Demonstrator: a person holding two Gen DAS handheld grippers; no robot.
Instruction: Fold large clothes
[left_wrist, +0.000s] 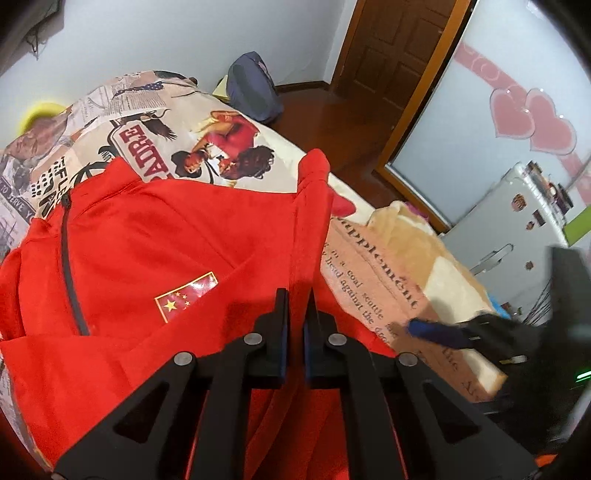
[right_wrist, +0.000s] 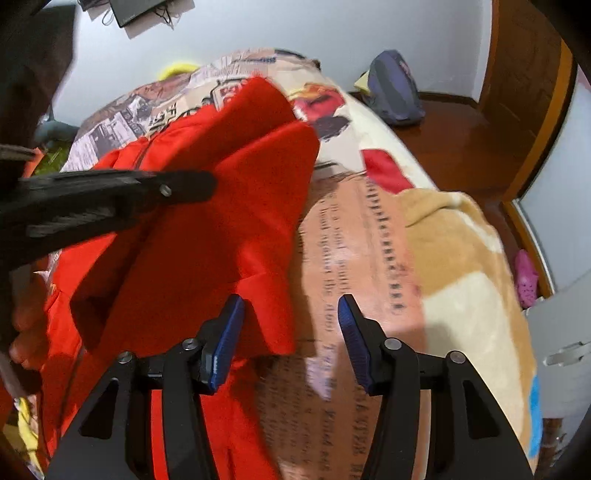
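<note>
— Where was the jacket?

— The red zip jacket (left_wrist: 155, 251) lay on the printed bedspread (left_wrist: 369, 266), filling the left wrist view's lower left. My left tongs (left_wrist: 295, 295) were clenched on its sleeve fold.

— The right?

— My right tongs (right_wrist: 291, 306) hung released at lower centre, the sleeve's edge between the pads, untouched.

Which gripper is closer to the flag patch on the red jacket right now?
Left. The left gripper is shut on red jacket fabric just beside the flag patch. The right gripper stands open farther off, at the jacket's edge over the bedspread.
</note>
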